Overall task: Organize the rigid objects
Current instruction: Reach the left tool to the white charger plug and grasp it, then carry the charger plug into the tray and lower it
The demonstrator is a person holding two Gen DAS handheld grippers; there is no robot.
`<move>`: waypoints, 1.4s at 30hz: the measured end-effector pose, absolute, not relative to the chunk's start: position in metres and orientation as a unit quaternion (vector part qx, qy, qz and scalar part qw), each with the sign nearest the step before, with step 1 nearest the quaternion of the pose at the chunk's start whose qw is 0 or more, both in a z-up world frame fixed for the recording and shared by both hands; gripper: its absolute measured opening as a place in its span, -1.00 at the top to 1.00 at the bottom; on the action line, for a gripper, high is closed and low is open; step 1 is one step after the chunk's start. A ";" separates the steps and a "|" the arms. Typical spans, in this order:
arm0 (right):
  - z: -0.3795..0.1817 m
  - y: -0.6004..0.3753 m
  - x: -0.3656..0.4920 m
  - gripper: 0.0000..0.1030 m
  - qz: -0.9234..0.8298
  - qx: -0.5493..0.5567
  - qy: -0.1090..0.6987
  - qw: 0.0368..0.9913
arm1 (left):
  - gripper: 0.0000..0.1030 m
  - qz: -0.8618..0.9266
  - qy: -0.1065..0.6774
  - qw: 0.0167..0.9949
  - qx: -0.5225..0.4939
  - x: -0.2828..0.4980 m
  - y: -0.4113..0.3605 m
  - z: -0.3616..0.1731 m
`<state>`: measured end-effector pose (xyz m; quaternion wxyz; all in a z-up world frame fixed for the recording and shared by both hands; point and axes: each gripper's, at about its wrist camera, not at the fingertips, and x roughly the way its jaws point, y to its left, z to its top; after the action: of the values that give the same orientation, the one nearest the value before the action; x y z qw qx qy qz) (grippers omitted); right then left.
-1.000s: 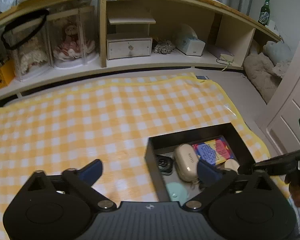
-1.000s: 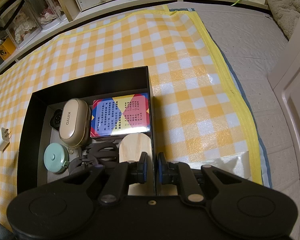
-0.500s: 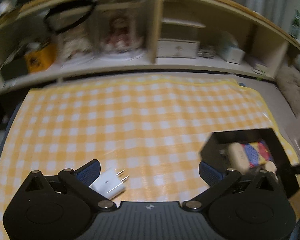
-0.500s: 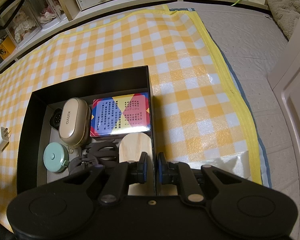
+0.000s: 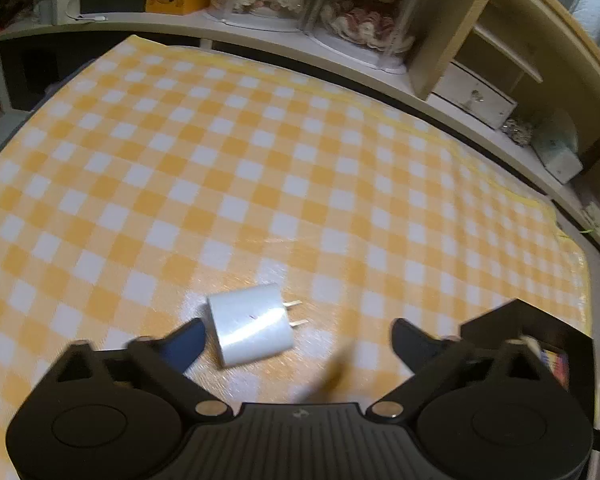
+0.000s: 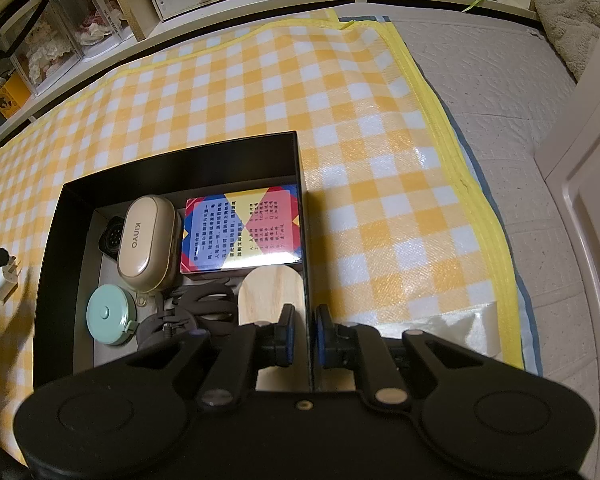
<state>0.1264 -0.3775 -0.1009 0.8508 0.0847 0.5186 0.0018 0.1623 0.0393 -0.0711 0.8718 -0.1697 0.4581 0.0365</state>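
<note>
Charger (image 5: 250,324) lay on the checked cloth (image 5: 260,160), prongs toward the box (image 6: 172,160), right between the wide-apart fingers of the left gripper (image 5: 296,338), nearer the left one. Right gripper (image 6: 302,334) was pinched tight on the box's right wall.

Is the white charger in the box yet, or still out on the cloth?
Out. The white charger lies on the checkered cloth, outside the black box.

Left gripper (image 5: 296,338): swung away from the black box (image 5: 540,332), now over the checkered mat, fingers spread wide.
White charger plug (image 5: 250,324): newly between those fingers, nearer the left one.
Black box: slid to the left view's right edge.
</note>
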 end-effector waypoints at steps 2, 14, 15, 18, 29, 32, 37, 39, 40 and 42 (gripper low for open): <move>-0.101 -0.377 0.126 0.75 0.002 0.084 0.519 0.851 | -0.59 0.045 0.455 0.871 -0.178 0.164 0.043 -0.074; -0.101 -0.378 0.125 0.75 0.002 0.084 0.519 0.851 | -0.49 -0.021 0.468 0.881 -0.061 0.174 0.013 -0.078; -0.101 -0.378 0.125 0.75 0.002 0.084 0.519 0.851 | -0.45 -0.026 0.471 0.881 -0.046 0.174 0.010 -0.079; -0.100 -0.378 0.125 0.75 0.001 0.083 0.519 0.851 | -0.16 -0.023 0.477 0.878 -0.030 0.175 0.007 -0.083; -0.101 -0.378 0.125 0.75 0.001 0.083 0.519 0.851 | -0.12 -0.030 0.459 0.887 -0.041 0.170 0.009 -0.078; -0.100 -0.378 0.125 0.75 0.001 0.083 0.519 0.851 | -0.12 -0.044 0.437 0.896 -0.057 0.164 0.007 -0.062; -0.100 -0.378 0.125 0.75 0.001 0.082 0.519 0.851 | -0.12 -0.082 0.398 0.911 -0.074 0.146 -0.008 -0.035; -0.100 -0.378 0.125 0.75 0.001 0.082 0.519 0.851 | -0.12 -0.107 0.391 0.911 -0.072 0.139 -0.020 -0.029; -0.100 -0.379 0.124 0.75 0.002 0.081 0.519 0.851 | -0.12 -0.121 0.390 0.910 -0.069 0.135 -0.028 -0.027; -0.100 -0.380 0.123 0.75 0.002 0.082 0.519 0.851 | -0.12 -0.156 0.390 0.906 -0.054 0.128 -0.046 -0.023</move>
<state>0.1231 -0.3803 -0.1001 0.8510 0.0817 0.5188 0.0022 0.1279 -0.0459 -0.0234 0.9061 -0.0537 0.3897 -0.1559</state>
